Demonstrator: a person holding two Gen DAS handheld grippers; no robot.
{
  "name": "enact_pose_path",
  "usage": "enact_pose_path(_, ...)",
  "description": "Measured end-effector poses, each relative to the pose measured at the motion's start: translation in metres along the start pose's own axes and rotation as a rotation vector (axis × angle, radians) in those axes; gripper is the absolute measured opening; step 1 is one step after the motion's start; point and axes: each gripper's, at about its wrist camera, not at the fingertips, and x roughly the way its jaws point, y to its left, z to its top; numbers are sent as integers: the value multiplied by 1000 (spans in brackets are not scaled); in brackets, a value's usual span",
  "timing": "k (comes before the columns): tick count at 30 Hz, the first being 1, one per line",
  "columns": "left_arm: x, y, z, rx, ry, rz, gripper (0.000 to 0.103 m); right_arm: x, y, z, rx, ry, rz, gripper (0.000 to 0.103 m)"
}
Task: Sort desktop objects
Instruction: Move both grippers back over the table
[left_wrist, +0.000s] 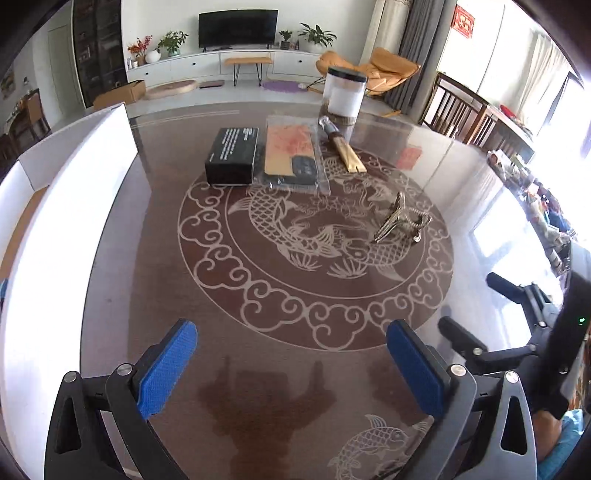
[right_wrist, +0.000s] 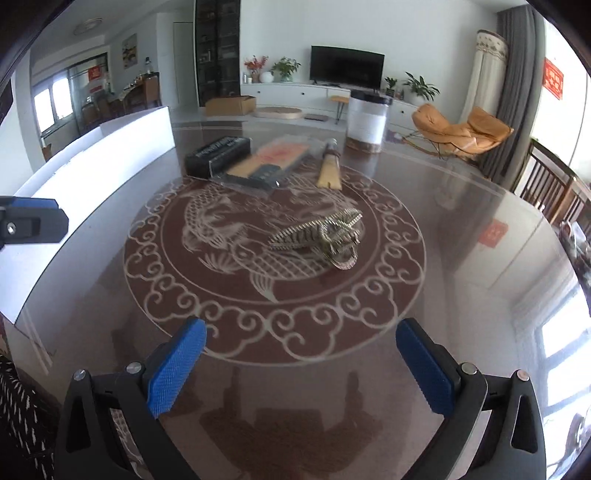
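Both claws stand wide and empty: left gripper (left_wrist: 291, 363) and right gripper (right_wrist: 301, 363) hover over the glass tabletop (left_wrist: 295, 314), nothing between the blue pads.

Brass-coloured metal clip (right_wrist: 321, 234) lies near mid-table on the fish motif, well apart from the rest. Judged stiff, fairly heavy for its bulk, ridged but slick on glass; likely best taken across its narrow body, not the toothed jaws.

Far side, in a row:
- black box (left_wrist: 232, 157), rigid, flat sides suit a grip.
- bagged item in clear plastic (left_wrist: 293, 155), slippery, floppy wrap.
- folded fan (left_wrist: 341, 146), slender, likely fragile.
- lidded clear jar (left_wrist: 345, 94), wide, probably smooth.

White bin (left_wrist: 74, 206) stands at the left.
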Motion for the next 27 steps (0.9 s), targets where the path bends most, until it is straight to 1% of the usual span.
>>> enact_pose_path(2, 18, -2, -7, 13, -14, 60, 103, 3, -11, -8, 22, 19, -11, 103)
enact_pose_path(4, 31, 8, -18, 1, 9, 97, 103, 3, -16, -14, 34, 29, -12, 103)
enact_pose_path(6, 38, 22, -21, -33, 28, 95, 103, 10, -15, -17, 40, 37, -11, 103)
enact_pose_path(8, 41, 32, -24, -79, 7, 114, 103, 16, -15, -19, 54, 52, -12, 103)
enact_pose_path(10, 44, 40, -24, -119, -10, 114, 103, 22, -15, -19, 60, 63, -11, 103)
enact_pose_path(12, 50, 45, -24, -136, -4, 113, 103, 23, -15, -19, 61, 63, -6, 103)
enact_pose_path(14, 56, 46, -23, -134, -6, 133, 103, 29, -16, -18, 68, 93, 8, 103)
enact_pose_path(18, 63, 39, -20, -91, -12, 174, 103, 35, -12, -16, 65, 102, -9, 103)
enact_pose_path(23, 60, 38, -21, -90, -19, 175, 103, 35, -12, -16, 65, 102, -9, 103)
enact_pose_path(27, 59, 38, -25, -95, -41, 184, 103, 35, -12, -16, 65, 102, -9, 103)
